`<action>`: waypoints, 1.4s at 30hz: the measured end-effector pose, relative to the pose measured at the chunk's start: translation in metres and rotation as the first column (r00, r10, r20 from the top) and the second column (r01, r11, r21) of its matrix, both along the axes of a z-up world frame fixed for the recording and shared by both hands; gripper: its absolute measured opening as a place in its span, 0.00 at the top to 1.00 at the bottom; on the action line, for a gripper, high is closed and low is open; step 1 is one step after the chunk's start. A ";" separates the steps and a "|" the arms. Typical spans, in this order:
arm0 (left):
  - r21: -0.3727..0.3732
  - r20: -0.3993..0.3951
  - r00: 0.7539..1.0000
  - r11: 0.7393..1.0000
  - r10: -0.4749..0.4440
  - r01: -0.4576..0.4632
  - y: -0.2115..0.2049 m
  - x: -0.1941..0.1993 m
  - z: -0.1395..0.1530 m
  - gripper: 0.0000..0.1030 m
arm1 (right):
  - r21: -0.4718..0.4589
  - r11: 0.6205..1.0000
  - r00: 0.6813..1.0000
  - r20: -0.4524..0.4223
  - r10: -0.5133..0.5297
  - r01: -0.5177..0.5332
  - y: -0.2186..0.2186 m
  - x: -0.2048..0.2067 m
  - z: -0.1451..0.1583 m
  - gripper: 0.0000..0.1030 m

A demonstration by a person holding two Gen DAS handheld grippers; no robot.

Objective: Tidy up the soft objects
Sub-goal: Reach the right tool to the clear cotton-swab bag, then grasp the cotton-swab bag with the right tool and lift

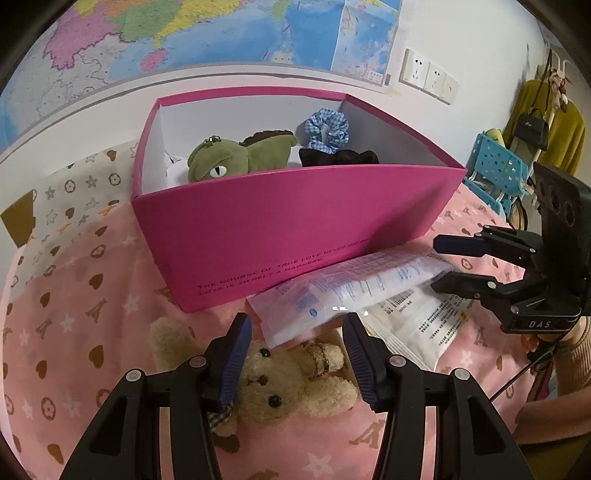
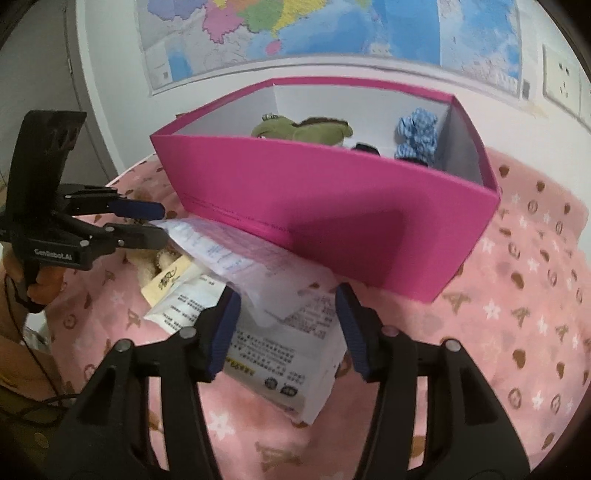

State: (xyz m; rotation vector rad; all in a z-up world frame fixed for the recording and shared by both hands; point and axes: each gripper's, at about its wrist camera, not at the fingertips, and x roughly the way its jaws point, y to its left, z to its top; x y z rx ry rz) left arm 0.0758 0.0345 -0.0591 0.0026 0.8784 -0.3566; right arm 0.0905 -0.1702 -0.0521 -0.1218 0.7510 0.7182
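A pink box (image 1: 280, 236) stands on the pink blanket and holds a green plush (image 1: 240, 157), a blue gingham scrunchie (image 1: 327, 129) and a black scrunchie (image 1: 338, 157). A tan teddy bear (image 1: 284, 380) lies in front of the box. My left gripper (image 1: 297, 362) is open, its fingers on either side of the bear. A clear soft packet (image 1: 351, 291) lies over a white packet (image 1: 417, 325). My right gripper (image 2: 284, 328) is open over these packets (image 2: 266, 269). The box also shows in the right wrist view (image 2: 332, 206).
The pink patterned blanket (image 2: 517, 295) covers the surface. A map (image 1: 221, 33) and wall sockets (image 1: 430, 75) are behind the box. A blue basket (image 1: 495, 170) and hanging clothes stand at the far right.
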 end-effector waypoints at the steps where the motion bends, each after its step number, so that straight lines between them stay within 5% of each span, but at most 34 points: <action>1: 0.006 -0.001 1.000 1.000 0.002 -0.002 -0.001 0.001 -0.001 0.49 | 0.003 1.000 1.000 0.012 0.008 -0.008 0.002 0.001 0.001 0.55; 3: 0.012 -0.016 1.000 1.000 0.008 -0.008 -0.002 0.007 -0.005 0.50 | 0.018 1.000 1.000 0.009 0.012 -0.012 0.005 0.005 0.001 0.73; 7: -0.013 -0.028 1.000 1.000 0.006 -0.007 0.001 0.013 -0.007 0.50 | 0.064 0.998 1.000 0.008 0.007 -0.008 0.005 0.014 0.004 0.79; 9: -0.030 -0.030 1.000 1.000 0.000 -0.001 0.002 0.016 -0.007 0.50 | 0.124 0.992 1.000 -0.012 0.010 -0.008 -0.001 0.018 0.008 0.91; 14: -0.050 -0.027 1.000 0.999 -0.006 0.005 0.000 0.025 -0.007 0.66 | 0.216 0.976 0.998 -0.056 0.012 0.000 -0.010 0.028 0.017 0.92; 22: -0.058 -0.048 0.998 0.997 0.038 -0.040 0.006 0.025 -0.009 0.63 | 0.256 0.966 0.993 -0.121 0.003 0.028 -0.014 0.033 0.004 0.92; 27: -0.037 -0.011 0.998 0.998 0.056 -0.056 0.008 0.020 -0.002 0.47 | 0.311 0.949 0.990 -0.142 -0.016 0.060 -0.033 0.035 0.009 0.92; 37: -0.080 -0.025 1.000 0.997 -0.011 0.009 -0.008 0.036 -0.005 0.49 | 0.330 0.940 0.981 -0.190 -0.022 0.085 -0.037 0.042 0.002 0.92; 42: -0.095 -0.023 0.999 0.995 -0.037 0.035 -0.011 0.030 -0.004 0.61 | 0.336 0.937 0.979 -0.201 -0.028 0.096 -0.041 0.042 0.001 0.92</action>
